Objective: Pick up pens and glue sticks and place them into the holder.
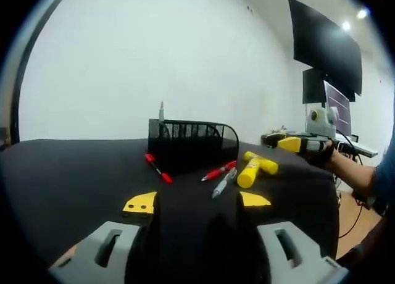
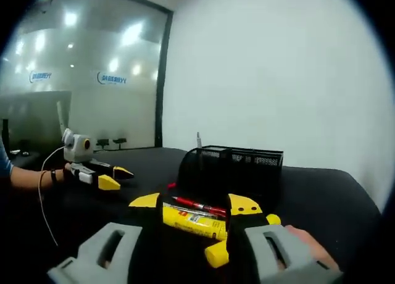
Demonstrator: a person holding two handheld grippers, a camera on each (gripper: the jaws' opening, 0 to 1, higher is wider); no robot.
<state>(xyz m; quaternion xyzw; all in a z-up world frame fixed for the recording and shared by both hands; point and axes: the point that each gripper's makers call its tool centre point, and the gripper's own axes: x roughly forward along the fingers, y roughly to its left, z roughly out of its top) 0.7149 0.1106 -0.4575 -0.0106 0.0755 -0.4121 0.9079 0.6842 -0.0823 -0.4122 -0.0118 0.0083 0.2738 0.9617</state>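
A black mesh holder [image 1: 192, 142] [image 2: 231, 167] stands on the black table with one pale pen [image 1: 162, 111] upright in it. In front of it lie two red pens [image 1: 158, 168] [image 1: 218, 171], a grey pen [image 1: 223, 183] and two yellow glue sticks [image 1: 256, 168]. My left gripper [image 1: 197, 202] is open and empty, some way back from them. My right gripper [image 2: 195, 203] is open; a glue stick [image 2: 194, 222] and a red pen [image 2: 197, 205] lie on the table in line with its gap. The right gripper [image 1: 302, 144] shows beyond the glue sticks, the left gripper [image 2: 102, 173] at the left.
The black table [image 1: 68, 173] drops off at the right edge near a person's arm [image 1: 355, 173]. Dark monitors [image 1: 324, 46] hang beyond it. A white wall is behind the holder, and a glass wall [image 2: 80, 68] lies past the left gripper.
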